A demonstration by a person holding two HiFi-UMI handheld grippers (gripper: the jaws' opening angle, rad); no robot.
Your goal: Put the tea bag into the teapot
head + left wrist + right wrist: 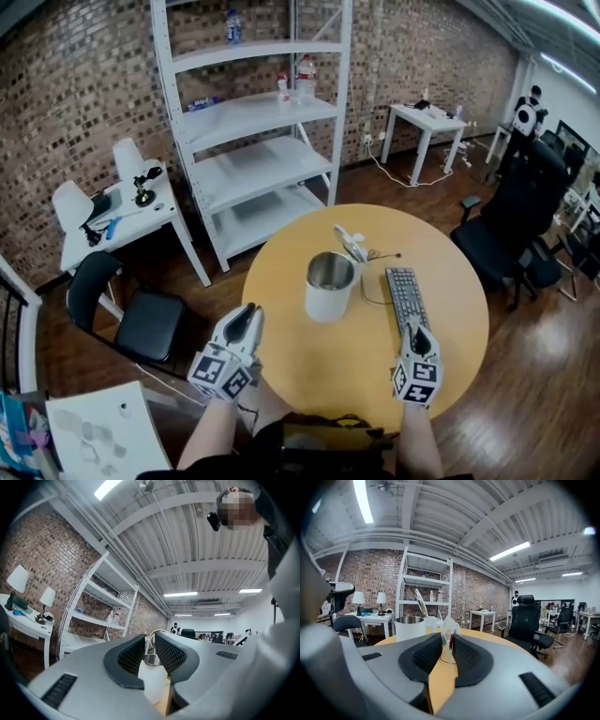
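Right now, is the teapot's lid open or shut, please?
Open: the lid stands raised off the teapot, its steel inside showing.

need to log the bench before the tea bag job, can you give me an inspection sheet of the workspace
surface: round wooden table
job's things: white teapot mid-table, lid up; tea bag on the table to its right, not yet in
clutter: keyboard right of the teapot
grippers: left gripper and right gripper both short of the teapot, jaws slightly apart, holding nothing
cables: thin cable on the table behind the keyboard
surroundings: white shelf, brick wall, black chair, white desk with lamps
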